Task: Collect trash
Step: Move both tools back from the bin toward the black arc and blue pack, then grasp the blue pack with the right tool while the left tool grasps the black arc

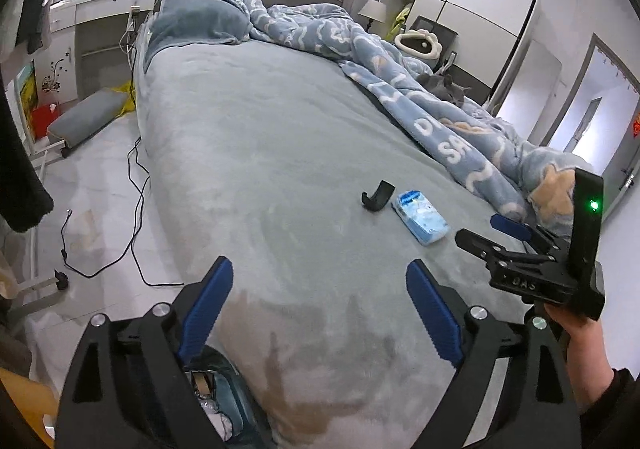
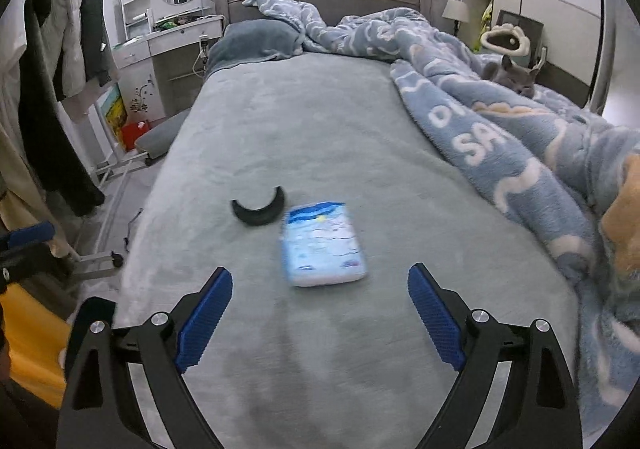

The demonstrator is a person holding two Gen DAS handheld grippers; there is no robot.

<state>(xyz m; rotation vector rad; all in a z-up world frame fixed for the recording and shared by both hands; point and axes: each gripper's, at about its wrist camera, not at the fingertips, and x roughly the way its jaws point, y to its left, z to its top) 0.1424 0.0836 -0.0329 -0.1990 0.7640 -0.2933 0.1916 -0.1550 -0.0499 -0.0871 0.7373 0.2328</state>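
Observation:
A light blue tissue pack lies flat on the grey bed sheet, with a curved black plastic piece just to its upper left. My right gripper is open and empty, a little short of the pack, which sits between its fingers' line. In the left wrist view the same pack and black piece lie to the upper right. My left gripper is open and empty above the bed's near edge. The right gripper shows there beside the pack.
A rumpled blue blanket covers the bed's right side, with a grey cat on it. A black cable trails on the floor left of the bed. A teal bag sits below my left gripper. Coats hang at left.

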